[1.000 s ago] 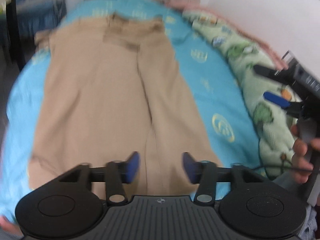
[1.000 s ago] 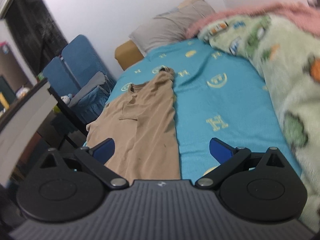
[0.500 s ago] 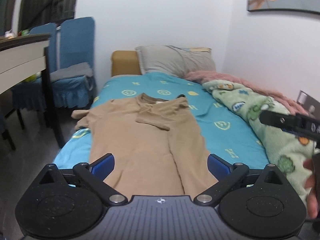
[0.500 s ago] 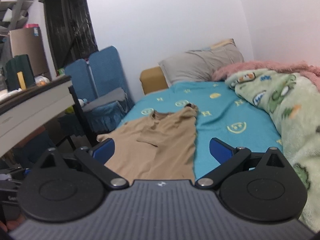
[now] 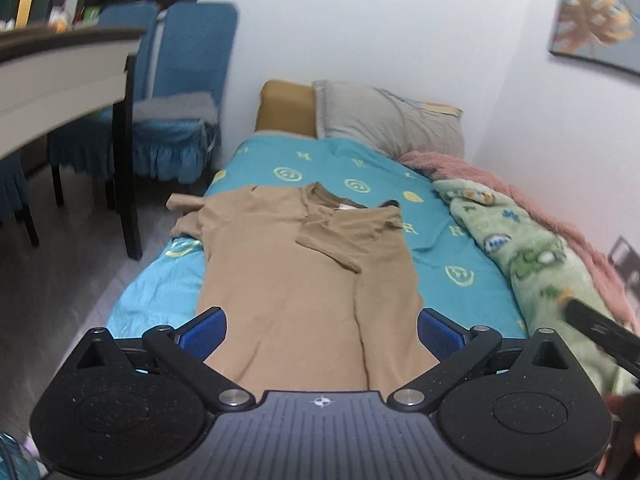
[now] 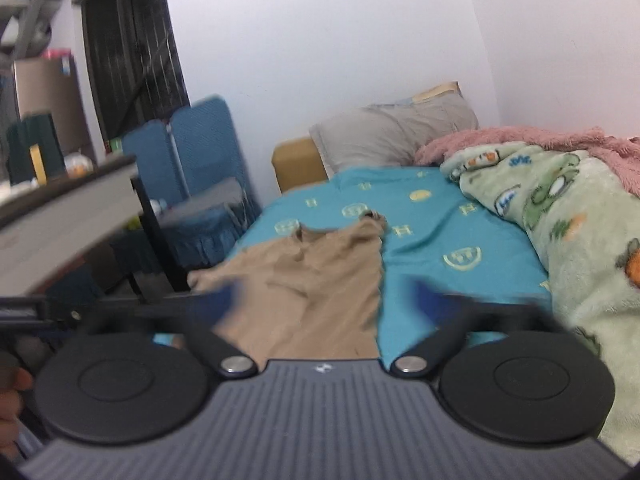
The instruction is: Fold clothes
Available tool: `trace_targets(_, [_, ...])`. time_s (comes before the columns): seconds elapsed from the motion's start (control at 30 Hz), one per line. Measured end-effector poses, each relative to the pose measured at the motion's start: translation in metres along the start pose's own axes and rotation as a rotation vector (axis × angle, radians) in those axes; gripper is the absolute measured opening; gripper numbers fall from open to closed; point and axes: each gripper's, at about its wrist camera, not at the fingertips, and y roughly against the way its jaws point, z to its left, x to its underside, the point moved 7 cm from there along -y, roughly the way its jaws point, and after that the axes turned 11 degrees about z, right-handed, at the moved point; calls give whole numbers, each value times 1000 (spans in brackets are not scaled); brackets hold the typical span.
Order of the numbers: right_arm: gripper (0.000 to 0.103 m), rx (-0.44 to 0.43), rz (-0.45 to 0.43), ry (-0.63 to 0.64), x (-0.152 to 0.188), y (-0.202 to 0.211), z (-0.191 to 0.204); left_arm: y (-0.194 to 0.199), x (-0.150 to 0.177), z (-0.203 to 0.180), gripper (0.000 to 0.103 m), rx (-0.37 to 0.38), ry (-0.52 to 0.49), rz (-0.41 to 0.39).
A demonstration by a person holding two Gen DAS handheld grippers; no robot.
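**Tan shirt on the bed, both grippers held back and empty**

I'm looking down a bed with a teal sheet (image 5: 360, 168) pushed against a white wall, a grey pillow (image 5: 384, 120) at its head and a green fleece blanket (image 5: 532, 256) bunched along the wall side. Blue chairs (image 5: 180, 80) and a table (image 5: 60, 76) stand beside the bed. The tan shirt (image 5: 288, 280) lies flat on the sheet, collar toward the pillow, one sleeve folded in across the chest and the other draped over the bed's edge. My left gripper (image 5: 320, 330) hovers above the hem, fingers spread wide with nothing between them. My right gripper (image 6: 320, 304) is blurred, but its blue pads (image 6: 424, 296) sit well apart, holding nothing, short of the shirt's hem.
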Motion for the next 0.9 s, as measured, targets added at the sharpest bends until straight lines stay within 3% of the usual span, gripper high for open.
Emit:
trace_targets(0.13, [103,17,-8,-5,-8,-9,7,-56,-45,59,103,6,186,74])
trace_targets(0.3, [103,24,87,-50,-14,-56,20,-157,-90,153,103,69,581,160])
trace_targets(0.47, [103,8,92,-77,-8,-117,23,-253,-110,224,95,21,729,128])
trace_targets(0.57, [103,33,158,-90,12,-154,9,-299,-113,254,86,56,819,114])
trace_targets(0.63, [103,48,213,-117,23,-176,-1,-316,-118,265,86,61,826,104])
trace_targets(0.7, [103,42,245,-158,28,-194,-10,-326,-125,271,79,52,802,94])
trace_targets(0.73, [103,40,254,-165,30,-202,-12,-331,-129,274,70,48,789,89])
trace_targets(0.77, [103,42,266,-165,33,-208,-14,-335,-132,277,50,44,777,83])
trace_targets(0.83, [103,48,290,-166,39,-217,-16,-344,-140,283,32,33,748,77])
trace_targets(0.87, [103,47,301,-172,42,-220,-17,-347,-144,282,8,16,712,90])
trace_targets(0.9, [103,42,309,-183,43,-221,-18,-348,-148,280,5,-4,668,102])
